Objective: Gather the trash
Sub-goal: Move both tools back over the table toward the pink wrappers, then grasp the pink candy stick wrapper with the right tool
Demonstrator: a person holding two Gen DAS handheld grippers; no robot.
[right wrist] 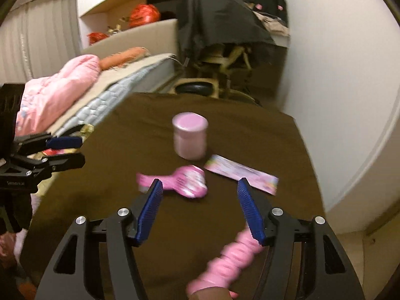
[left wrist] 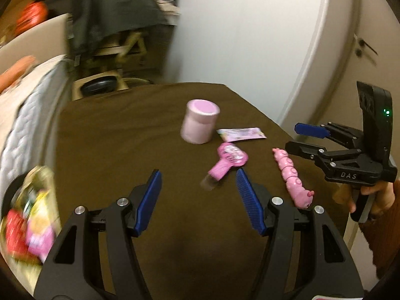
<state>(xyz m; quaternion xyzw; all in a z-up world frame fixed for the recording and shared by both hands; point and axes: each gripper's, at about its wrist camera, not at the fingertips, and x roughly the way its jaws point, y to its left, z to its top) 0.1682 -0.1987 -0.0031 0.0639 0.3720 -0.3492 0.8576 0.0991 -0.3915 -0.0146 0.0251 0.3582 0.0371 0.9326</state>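
A flat pink printed wrapper (left wrist: 241, 134) (right wrist: 241, 172) lies on the brown table (left wrist: 125, 137) (right wrist: 250, 130), right of a pink jar (left wrist: 200, 124) (right wrist: 190, 136). A pink hairdryer-shaped toy (left wrist: 226, 161) (right wrist: 183, 181) and a pink caterpillar toy (left wrist: 293, 178) (right wrist: 230, 257) lie nearer. My left gripper (left wrist: 198, 173) is open and empty above the table, short of the hairdryer toy. My right gripper (right wrist: 198, 183) is open and empty over the toys; it also shows in the left wrist view (left wrist: 296, 138).
A dark bin with colourful wrappers (left wrist: 27, 217) sits at the table's left edge. A bed with pink bedding (right wrist: 62, 92) stands left. A chair draped in black (right wrist: 220, 32) stands behind the table. White wall and door (left wrist: 337, 37) on the right.
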